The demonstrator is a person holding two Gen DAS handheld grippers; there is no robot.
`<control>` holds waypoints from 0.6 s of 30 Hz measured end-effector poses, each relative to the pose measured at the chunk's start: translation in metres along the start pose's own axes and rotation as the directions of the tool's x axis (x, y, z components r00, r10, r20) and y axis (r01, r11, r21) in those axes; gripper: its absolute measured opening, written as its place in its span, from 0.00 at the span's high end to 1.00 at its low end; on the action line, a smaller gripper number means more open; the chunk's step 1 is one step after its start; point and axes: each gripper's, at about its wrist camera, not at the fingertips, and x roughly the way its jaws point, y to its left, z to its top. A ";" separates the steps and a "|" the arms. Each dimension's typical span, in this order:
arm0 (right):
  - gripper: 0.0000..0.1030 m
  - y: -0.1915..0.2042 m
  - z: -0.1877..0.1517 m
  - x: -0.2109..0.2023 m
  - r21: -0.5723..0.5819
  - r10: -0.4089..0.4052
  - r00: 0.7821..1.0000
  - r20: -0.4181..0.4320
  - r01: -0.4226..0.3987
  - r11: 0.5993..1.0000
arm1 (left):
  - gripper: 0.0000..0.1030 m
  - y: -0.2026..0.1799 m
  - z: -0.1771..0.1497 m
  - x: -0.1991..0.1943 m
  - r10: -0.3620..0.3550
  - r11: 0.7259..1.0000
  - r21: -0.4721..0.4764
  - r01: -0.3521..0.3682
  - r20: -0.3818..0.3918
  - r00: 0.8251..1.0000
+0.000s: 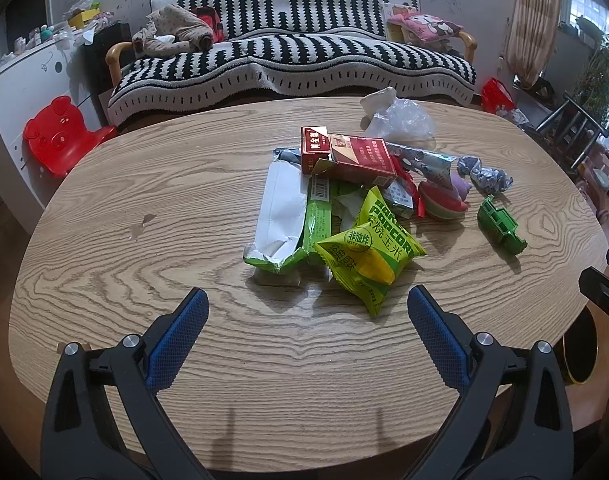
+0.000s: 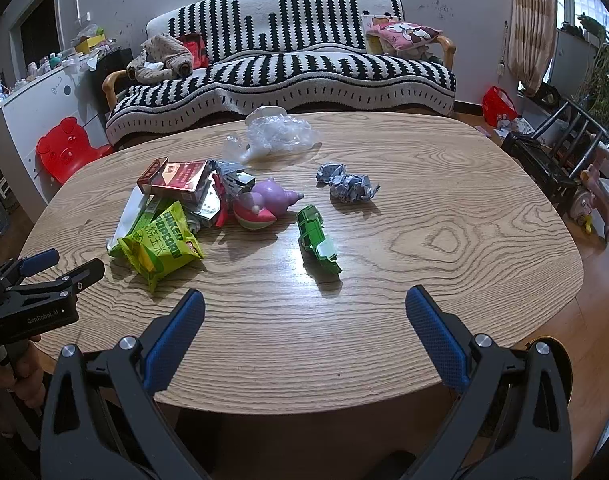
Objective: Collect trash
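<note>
Mid-tabletop, toward the near edge: popcorn bag atop the wrapper pile. Looks light, crinkly, slippery; best pinched at the crimped end seam. Left hand-held gripper spread and empty just short of it; right hand-held gripper likewise spread, empty.
</note>
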 end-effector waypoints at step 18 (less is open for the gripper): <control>0.06 -0.012 0.010 0.010 -0.025 0.009 1.000 -0.011 -0.009 1.000 | 0.06 0.029 0.030 0.031 0.061 0.994 0.094 -0.059 -0.026 0.998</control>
